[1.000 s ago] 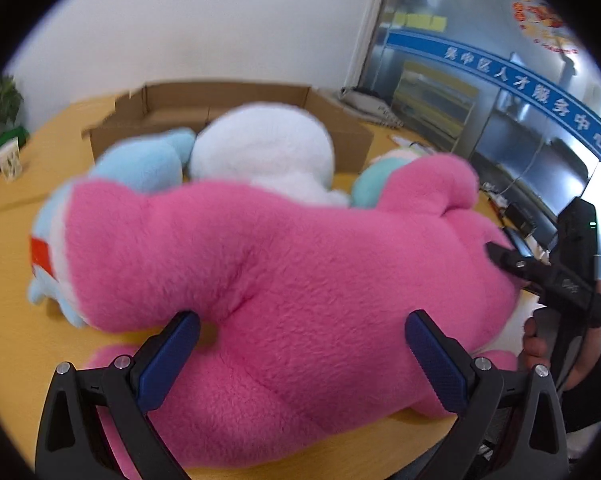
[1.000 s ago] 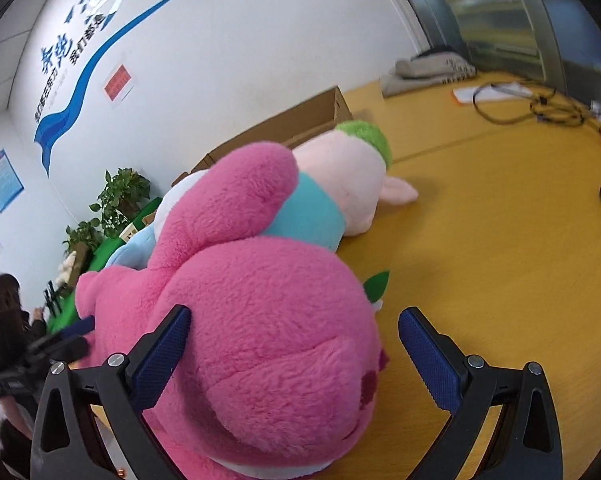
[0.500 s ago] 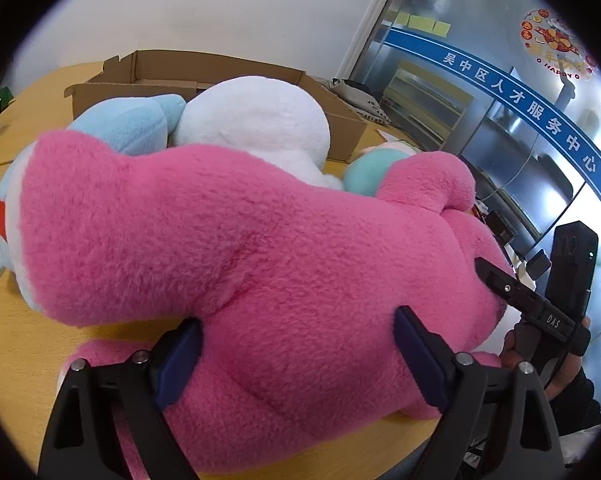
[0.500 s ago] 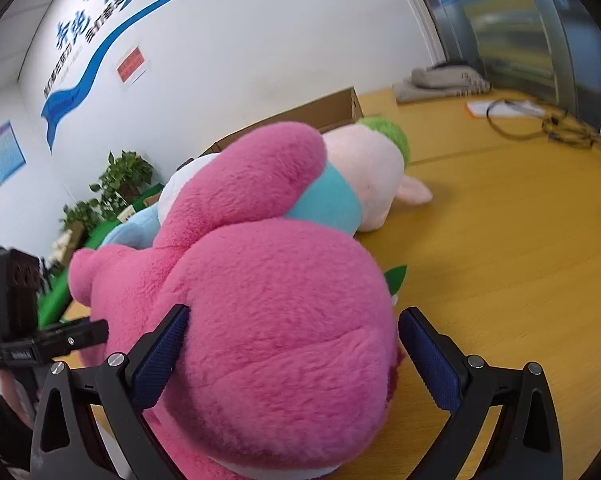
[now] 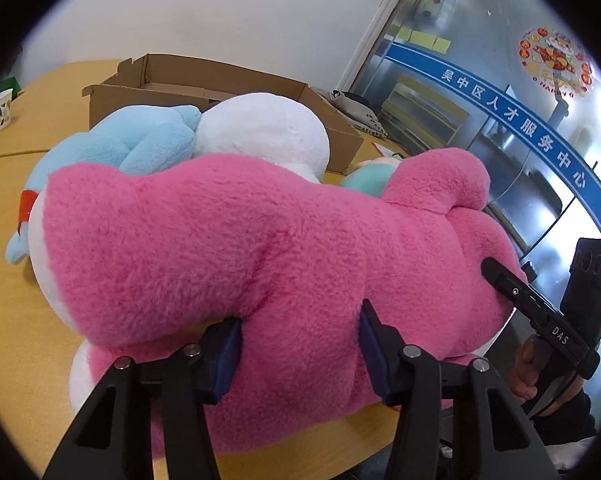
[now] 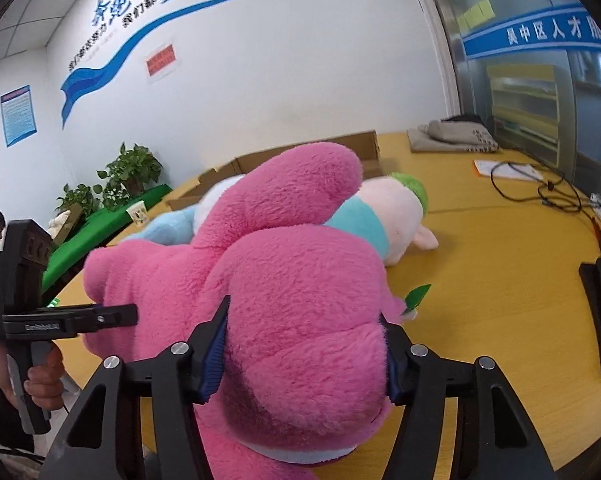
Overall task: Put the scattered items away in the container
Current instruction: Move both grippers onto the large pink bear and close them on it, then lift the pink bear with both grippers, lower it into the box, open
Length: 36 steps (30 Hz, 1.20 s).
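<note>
A: Where does the big pink plush bear [image 5: 260, 248] lie?

B: Lengthwise across the yellow wooden table [image 6: 500, 256], its long axis running from one tool to the other. The left gripper [image 5: 296, 344] pinches its body; the right gripper [image 6: 300, 344] squeezes its head end.

A: And the open brown cardboard box [image 5: 220, 80]?

B: Straight beyond the bear, past the white and pale-blue plush toy [image 5: 204, 136]. Both arms must carry forward together, I'd judge.

Bright, even indoor light, both views. Heavy fisheye bend w/ black vignette round edges. Glare on glass partition [image 5: 512, 92], right side. Soft shadow under pink plush toy [image 5: 260, 264] on yellow table [image 6: 500, 280]. Slight motion blur on wall lettering, right wrist view. Nearest fur soft-focus.
</note>
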### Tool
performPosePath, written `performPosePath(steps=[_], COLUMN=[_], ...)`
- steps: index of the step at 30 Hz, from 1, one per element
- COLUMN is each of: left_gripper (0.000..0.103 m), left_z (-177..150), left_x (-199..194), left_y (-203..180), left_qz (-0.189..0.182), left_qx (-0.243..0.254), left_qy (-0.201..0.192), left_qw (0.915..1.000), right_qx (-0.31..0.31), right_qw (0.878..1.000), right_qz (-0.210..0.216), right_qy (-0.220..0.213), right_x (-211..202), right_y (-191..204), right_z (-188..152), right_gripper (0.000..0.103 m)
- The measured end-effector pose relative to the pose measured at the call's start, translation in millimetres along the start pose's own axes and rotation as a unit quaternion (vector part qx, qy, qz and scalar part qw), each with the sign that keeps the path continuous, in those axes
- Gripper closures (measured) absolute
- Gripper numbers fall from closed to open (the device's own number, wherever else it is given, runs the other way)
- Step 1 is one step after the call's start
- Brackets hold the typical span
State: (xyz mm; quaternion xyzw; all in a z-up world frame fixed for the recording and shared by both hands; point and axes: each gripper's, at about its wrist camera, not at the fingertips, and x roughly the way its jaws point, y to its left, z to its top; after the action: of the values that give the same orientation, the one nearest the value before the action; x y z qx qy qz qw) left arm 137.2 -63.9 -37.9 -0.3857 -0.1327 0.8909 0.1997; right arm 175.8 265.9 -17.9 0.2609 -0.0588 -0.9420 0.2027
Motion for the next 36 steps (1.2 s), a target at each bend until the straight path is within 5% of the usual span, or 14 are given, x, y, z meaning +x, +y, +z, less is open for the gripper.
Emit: performPosePath(steps=[10,16,29,36], left_gripper=[0.052,0.052,0.052,0.052], left_z=[34,85,256,344], left_x=[-56,-85,-113,-71], left_y=[-13,-22,-32,-19], left_qz=[0.027,0.039,0.064,0.062], left_qx=[0.034,0.052,0.105,0.123], left_qy=[-0.063,-0.120,-0.224,-0.231], left_qw=[0.9971,0.9906,0.9667,0.9632], right_qx=[-0.042,-0.077,-0.126,-0.120], right_qw=[0.998,0.993,0.974,0.970], right_qz=[0.014,0.028,0.053,0.045], right_qy=[-0.039,-0.080,-0.179,-0.208], right_x=[-16,-19,13,56], right_y=[34,54,72,63], right_z=[32,90,264,349], right_gripper=[0.040,0.041,0.041,0.040])
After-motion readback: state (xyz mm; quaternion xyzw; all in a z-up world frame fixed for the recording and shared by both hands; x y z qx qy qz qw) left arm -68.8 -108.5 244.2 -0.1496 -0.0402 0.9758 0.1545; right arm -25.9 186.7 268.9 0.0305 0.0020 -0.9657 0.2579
